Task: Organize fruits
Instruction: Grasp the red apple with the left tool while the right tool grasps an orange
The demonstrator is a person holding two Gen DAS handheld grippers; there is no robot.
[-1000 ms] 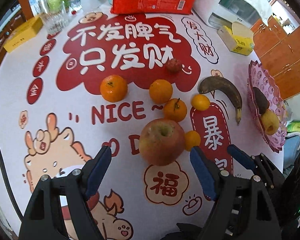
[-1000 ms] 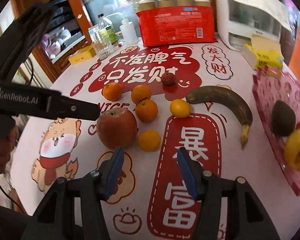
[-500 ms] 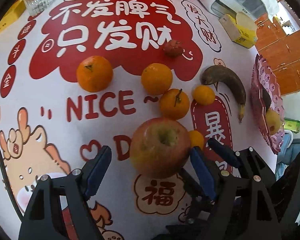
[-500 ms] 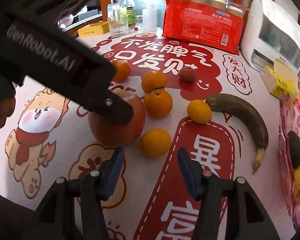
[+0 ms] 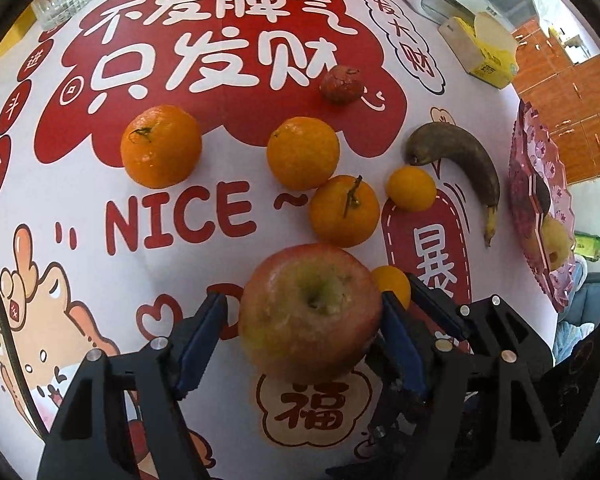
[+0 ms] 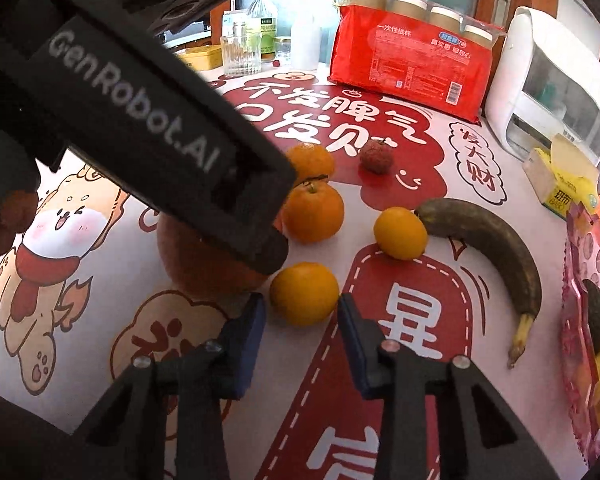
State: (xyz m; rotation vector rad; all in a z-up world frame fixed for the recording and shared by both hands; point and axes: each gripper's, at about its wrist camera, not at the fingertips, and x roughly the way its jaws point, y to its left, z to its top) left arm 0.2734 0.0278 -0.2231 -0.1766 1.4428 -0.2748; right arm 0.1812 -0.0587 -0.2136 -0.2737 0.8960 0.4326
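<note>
The left gripper [image 5: 300, 306] straddles the red apple [image 5: 310, 316] on the printed tablecloth [image 5: 80, 200]. Its jaws have just been closing: one pad touches the apple's side, while the other shows a sliver of cloth before the fruit. Just beside the apple, toward the table's right edge, the right gripper [image 6: 301, 300] has just closed, pinching the small orange [image 6: 304, 292] between its tips.
</note>
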